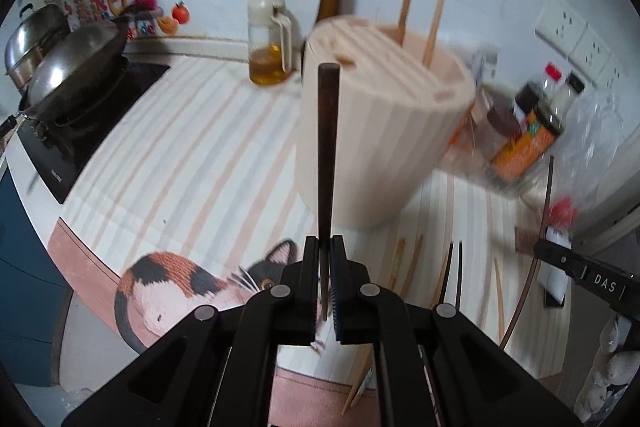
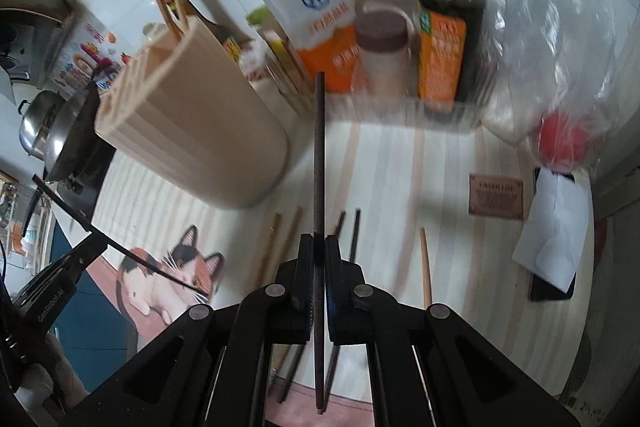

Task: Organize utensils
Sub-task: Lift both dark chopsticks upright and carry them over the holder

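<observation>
Sauce bottles [image 2: 448, 27] crowd behind the holder [image 1: 376, 131]; both grippers, left [image 1: 325, 251] and right [image 2: 319, 247], each pinch one dark chopstick [image 1: 327, 155] upright.

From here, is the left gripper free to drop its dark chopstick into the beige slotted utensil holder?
Probably yes. The left gripper is shut on the dark chopstick, and the beige slotted utensil holder stands just ahead with nothing between; two light wooden chopsticks fill only the rear slots.

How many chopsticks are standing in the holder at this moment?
2: both light wooden chopsticks stand in slots at the far side of the beige holder, one left of the other. Others may sit deeper inside, hidden.
</observation>
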